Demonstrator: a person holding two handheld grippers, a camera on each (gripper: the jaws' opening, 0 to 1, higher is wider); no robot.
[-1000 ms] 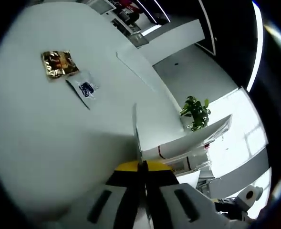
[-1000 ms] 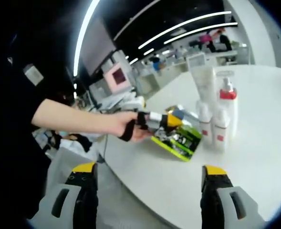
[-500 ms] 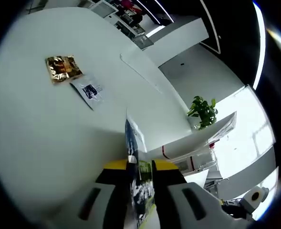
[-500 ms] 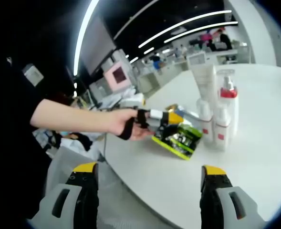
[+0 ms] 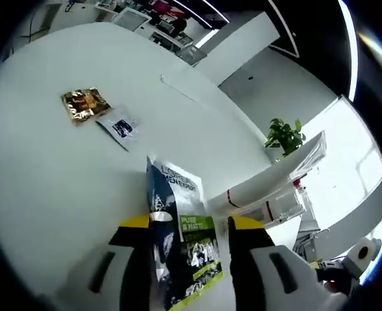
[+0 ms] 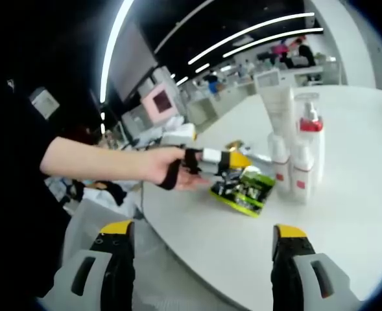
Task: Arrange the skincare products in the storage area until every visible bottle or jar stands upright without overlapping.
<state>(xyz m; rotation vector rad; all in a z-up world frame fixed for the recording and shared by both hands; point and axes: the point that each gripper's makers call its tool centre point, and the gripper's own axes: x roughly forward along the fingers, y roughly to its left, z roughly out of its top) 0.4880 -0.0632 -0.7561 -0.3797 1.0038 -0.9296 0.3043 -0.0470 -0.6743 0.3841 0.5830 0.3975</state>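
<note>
Left tongs (image 5: 184, 236): jaws parted, green-and-black sachet (image 5: 184, 246) lying between them on the white surface (image 5: 48, 181).
Right tongs (image 6: 200, 259): released, well apart from the sachet.
Bottles (image 6: 301, 162): upright just beside the sachet.

White table (image 5: 41, 194) (round) bears sachets (image 5: 84, 103), bottles (image 6: 301, 170).

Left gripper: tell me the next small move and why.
Probably open the left gripper a bit more and back away. The green and black sachet lies between its parted jaws on the white table, and in the right gripper view it rests flat beside the upright bottles.
</note>
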